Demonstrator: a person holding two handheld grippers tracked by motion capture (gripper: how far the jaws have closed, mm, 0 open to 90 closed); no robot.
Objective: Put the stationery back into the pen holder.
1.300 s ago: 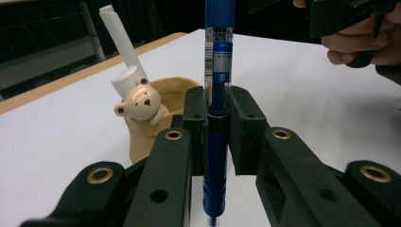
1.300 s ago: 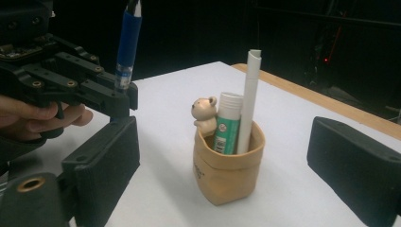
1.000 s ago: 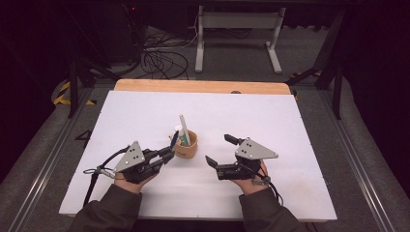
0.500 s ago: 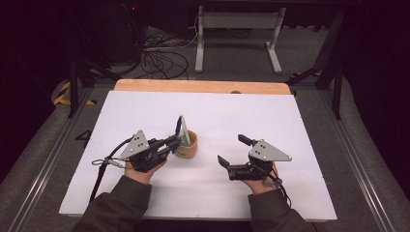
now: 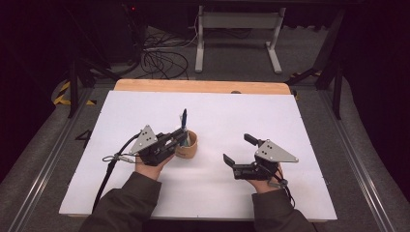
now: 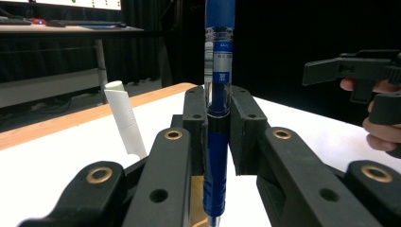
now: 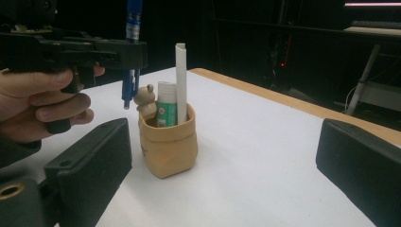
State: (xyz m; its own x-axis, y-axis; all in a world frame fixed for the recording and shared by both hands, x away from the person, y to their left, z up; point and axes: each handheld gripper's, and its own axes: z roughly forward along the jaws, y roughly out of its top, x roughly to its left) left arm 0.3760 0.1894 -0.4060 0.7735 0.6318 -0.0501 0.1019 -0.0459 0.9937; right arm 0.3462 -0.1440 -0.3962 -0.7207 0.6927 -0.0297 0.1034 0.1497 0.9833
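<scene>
The left tongs (image 5: 178, 138) grip a blue pen (image 5: 183, 119) upright, clear of the tan pouch (image 5: 189, 145), its placement pending, while the right tongs (image 5: 237, 150) gape empty.

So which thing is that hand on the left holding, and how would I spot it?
Start at the white table and find the small tan pot near its middle. Just beside it, the left gripper is shut on a blue pen, held upright. Unlike the white tube and the green-labelled stick standing in the pot, the pen is dark blue and off the table.
</scene>
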